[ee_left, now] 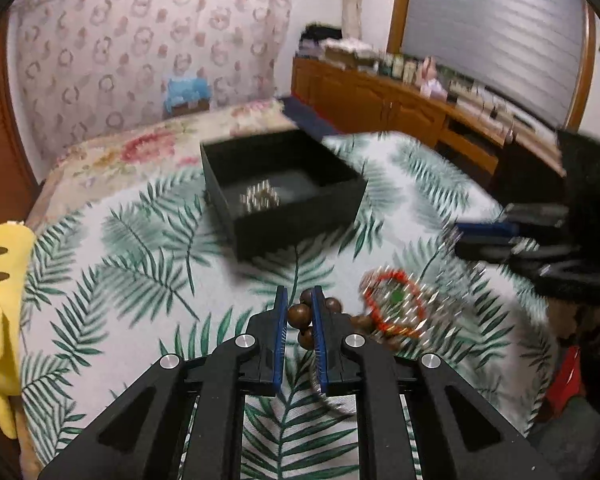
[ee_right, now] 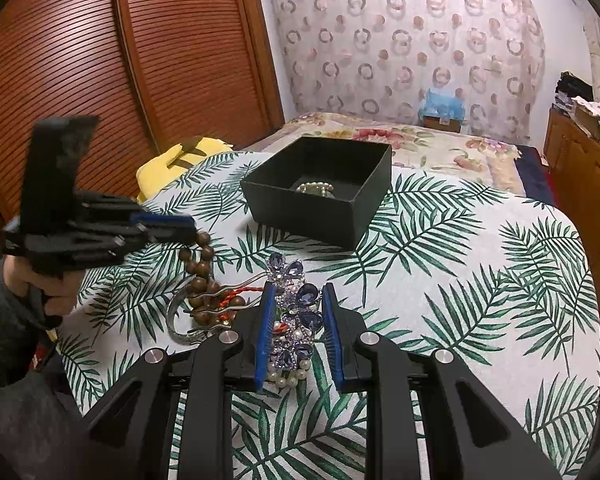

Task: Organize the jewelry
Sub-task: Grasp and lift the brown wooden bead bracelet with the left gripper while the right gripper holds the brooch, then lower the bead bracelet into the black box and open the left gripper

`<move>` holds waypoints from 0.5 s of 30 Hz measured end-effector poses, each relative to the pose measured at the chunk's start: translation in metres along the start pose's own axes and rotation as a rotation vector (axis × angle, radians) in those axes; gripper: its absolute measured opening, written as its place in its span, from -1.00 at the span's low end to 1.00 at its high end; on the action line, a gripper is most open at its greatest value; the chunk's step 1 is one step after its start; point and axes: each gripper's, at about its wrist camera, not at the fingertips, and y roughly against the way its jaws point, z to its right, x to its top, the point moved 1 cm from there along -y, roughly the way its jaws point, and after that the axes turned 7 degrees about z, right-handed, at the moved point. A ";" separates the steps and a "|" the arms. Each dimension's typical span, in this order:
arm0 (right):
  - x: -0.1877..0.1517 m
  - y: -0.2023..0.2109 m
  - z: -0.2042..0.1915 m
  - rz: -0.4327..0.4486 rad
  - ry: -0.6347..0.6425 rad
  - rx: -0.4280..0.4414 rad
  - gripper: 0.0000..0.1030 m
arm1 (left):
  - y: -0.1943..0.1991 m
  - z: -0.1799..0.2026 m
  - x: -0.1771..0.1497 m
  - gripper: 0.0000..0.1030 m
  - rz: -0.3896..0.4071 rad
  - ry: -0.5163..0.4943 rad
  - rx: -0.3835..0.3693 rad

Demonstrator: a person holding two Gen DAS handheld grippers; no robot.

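Observation:
My left gripper (ee_left: 300, 294) is shut on a string of brown wooden beads (ee_left: 299, 314), one bead pinched between the blue pads. In the right wrist view the same gripper (ee_right: 194, 228) holds the bead string (ee_right: 200, 276) up off the cloth, its lower end still in the pile. My right gripper (ee_right: 298, 290) is shut on a blue crystal flower hair ornament (ee_right: 300, 320) that rests on the cloth. The open black box (ee_right: 300, 208) stands behind and holds a pearl piece (ee_right: 315, 189).
A red cord piece (ee_right: 236, 294), a wavy hairpin and a silver bangle (ee_right: 176, 320) lie tangled left of my right gripper. The palm-leaf cloth (ee_right: 460, 280) covers the table. A yellow plush (ee_right: 188, 156) sits at the far left edge, with a bed behind.

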 end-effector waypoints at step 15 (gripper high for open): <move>0.020 0.002 0.006 0.036 0.007 -0.035 -0.51 | 0.044 0.008 0.049 -0.80 0.172 -0.028 0.048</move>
